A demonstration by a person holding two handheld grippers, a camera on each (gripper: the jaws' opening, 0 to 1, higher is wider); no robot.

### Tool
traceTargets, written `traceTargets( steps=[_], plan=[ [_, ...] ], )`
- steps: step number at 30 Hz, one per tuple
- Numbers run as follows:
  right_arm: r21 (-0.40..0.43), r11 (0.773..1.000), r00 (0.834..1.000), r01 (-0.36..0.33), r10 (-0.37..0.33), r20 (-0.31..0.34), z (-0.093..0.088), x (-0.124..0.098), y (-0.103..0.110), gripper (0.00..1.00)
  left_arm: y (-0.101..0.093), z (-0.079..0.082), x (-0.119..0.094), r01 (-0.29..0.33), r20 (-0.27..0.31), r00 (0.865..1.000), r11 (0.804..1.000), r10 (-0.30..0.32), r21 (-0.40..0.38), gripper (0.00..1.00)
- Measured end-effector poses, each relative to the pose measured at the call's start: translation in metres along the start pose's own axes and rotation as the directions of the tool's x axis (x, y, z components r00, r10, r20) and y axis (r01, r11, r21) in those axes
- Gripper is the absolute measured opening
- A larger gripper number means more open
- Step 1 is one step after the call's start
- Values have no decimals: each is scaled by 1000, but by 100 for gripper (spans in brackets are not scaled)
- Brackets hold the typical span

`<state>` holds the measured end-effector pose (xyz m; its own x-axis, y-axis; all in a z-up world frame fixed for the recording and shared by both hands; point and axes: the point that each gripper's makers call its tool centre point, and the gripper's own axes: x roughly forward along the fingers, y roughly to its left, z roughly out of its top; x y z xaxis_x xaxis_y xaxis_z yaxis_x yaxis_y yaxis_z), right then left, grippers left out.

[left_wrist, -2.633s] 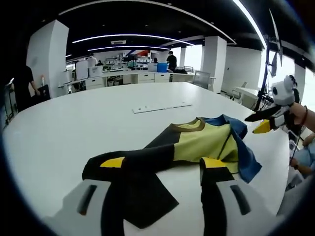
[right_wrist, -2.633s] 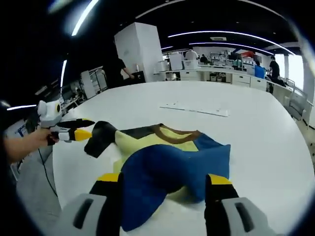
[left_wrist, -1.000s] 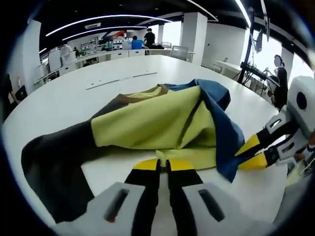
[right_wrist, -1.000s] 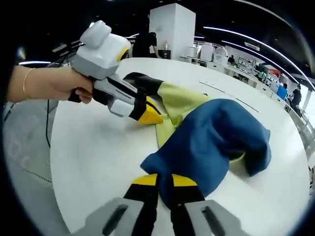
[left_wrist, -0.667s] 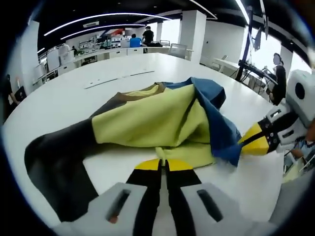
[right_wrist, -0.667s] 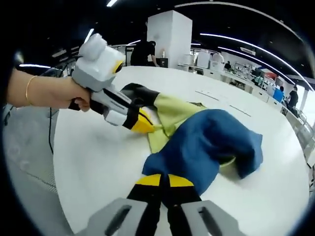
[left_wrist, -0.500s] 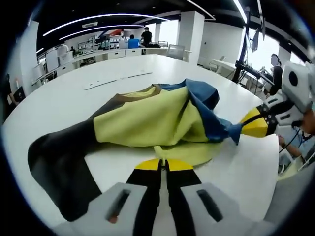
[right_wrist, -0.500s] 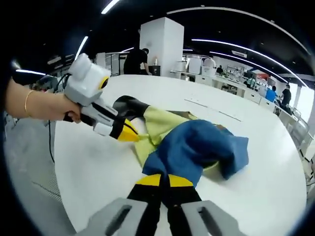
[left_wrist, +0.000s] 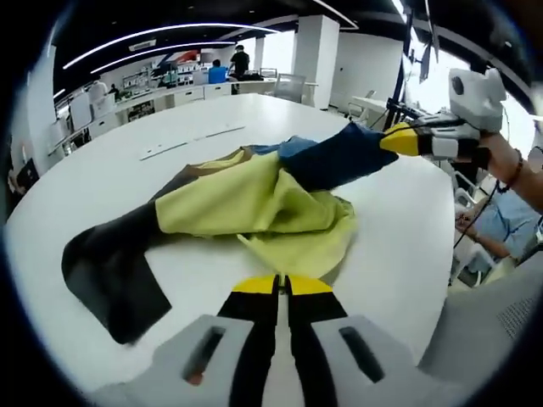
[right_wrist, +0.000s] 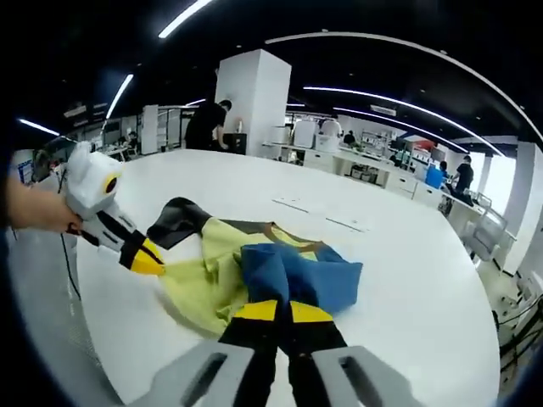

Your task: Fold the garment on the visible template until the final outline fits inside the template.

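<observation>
Both grippers clenched on the crumpled yellow, blue and black fabric garment, my left gripper on the yellow hem just ahead, my right gripper on blue cloth: uneven pull w/ either could slip the hem or bunch it off the white round table

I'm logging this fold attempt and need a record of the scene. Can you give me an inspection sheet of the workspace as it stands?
Surface: large white round table, bare around the garment.
Job's things: garment lies crumpled, yellow-green body, dark sleeve spread toward one edge, blue part pulled up off the table. A thin white strip lies beyond the garment; cannot tell whether it is the template.
Clutter: nothing seen.
Grippers: left tool shut on the yellow-green hem; right tool shut on the blue part.
Cables: a dark cable hangs below the hand holding the left tool.
Surroundings: open office with white pillar, desks, several people standing far off.
</observation>
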<state>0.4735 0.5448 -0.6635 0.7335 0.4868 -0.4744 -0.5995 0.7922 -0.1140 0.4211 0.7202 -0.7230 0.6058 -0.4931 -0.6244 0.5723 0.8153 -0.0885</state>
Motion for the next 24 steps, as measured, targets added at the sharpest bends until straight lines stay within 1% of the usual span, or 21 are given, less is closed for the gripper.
traceTargets(
  steps=[4, 7, 10, 13, 15, 18, 19, 20, 24],
  plan=[
    [-17, 999, 1000, 30, -30, -7, -1, -5, -18, 0, -11, -1, -13, 0, -2, 1000, 1000, 0, -8, 0],
    [-24, 998, 998, 62, -63, -11, -2, -11, -35, 0, -24, -5, -23, 5, -10, 1000, 1000, -5, -15, 0],
    [-6, 996, 996, 87, -87, -24, -5, -16, -50, 0, -33, -9, -28, 4, -24, 1000, 1000, -5, -26, 0],
    [3, 994, 993, 108, -107, -40, -9, -22, -63, 0, -39, -13, -34, -12, -41, 999, 999, 10, -33, 0],
    [12, 992, 991, 127, -126, -51, -13, -28, -73, 0, -41, -14, -39, -20, -45, 999, 999, 18, -31, 0],
    [32, 986, 985, 161, -159, -62, -18, -37, -89, 0, -42, -14, -51, -37, -37, 999, 998, 35, -52, 0],
    [33, 986, 984, 166, -163, -65, -19, -38, -91, 0, -41, -14, -53, -41, -36, 999, 997, 39, -62, 0],
    [36, 983, 981, 181, -178, -75, -23, -41, -98, 0, -40, -16, -57, -45, -36, 998, 996, 43, -76, 0],
    [60, 974, 971, 220, -212, -106, -35, -50, -118, 0, -39, -19, -66, -57, -43, 998, 994, 54, -94, 0]
  ],
)
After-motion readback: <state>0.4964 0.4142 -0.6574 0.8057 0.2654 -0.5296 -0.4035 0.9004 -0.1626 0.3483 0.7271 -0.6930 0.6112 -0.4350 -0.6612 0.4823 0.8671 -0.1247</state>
